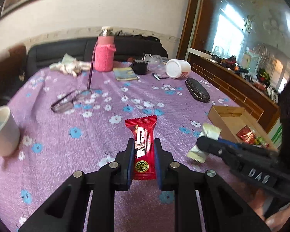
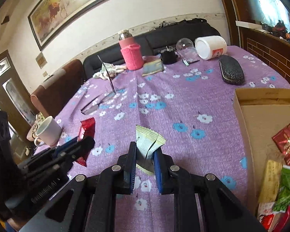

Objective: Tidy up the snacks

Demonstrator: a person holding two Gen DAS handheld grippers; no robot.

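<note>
The red snack packet (image 1: 144, 148) lies lengthwise between the pads of the left gripper (image 1: 144, 145), which is closed against its sides just above the purple flowered cloth of the bench (image 1: 98, 123); gripping across the narrow width leaves both crimped ends free. The pale green snack sachet (image 2: 147, 145) is pinched at its lower half by the right gripper (image 2: 145, 150), its upper end sticking up and creased by the squeeze. Both packets sit low over the bench, near each other, and holding one in each gripper suggests a pair headed for the same place. That place is probably the open cardboard box (image 2: 241, 116) to the right, which already holds several wrapped snacks (image 2: 286, 145). A white mug (image 2: 48, 129), folded eyeglasses (image 1: 65, 101) and a black glasses case (image 2: 231, 70) lie further out, away from the box.
</note>
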